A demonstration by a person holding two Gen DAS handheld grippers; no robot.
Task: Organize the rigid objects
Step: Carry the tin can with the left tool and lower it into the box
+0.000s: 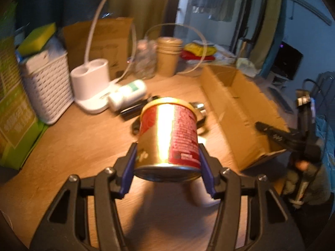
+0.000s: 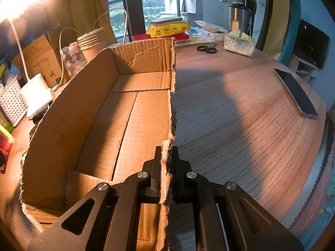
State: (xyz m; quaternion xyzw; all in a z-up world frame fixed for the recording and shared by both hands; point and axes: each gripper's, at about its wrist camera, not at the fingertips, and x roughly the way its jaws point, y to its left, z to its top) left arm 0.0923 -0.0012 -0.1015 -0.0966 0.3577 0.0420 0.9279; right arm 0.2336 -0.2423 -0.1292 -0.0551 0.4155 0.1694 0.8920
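The left gripper (image 1: 167, 159) tilts downward, its jaws clamped on a red and gold can (image 1: 168, 133) held above the table (image 1: 83, 138). Right of the can, the right gripper (image 2: 166, 167) pinches the near wall of the cardboard box (image 2: 134, 113).

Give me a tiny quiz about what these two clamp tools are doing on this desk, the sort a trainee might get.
1. What does the left gripper hold?
2. True or false: the right gripper stands wide open above the phone.
3. The cardboard box holds: A) scissors, B) cups, C) nothing visible.

Key:
1. A red and gold can, pinched between the pads, clear of the table.
2. False: it is shut on the box's torn wall.
3. C; the scissors and paper cups lie outside it.
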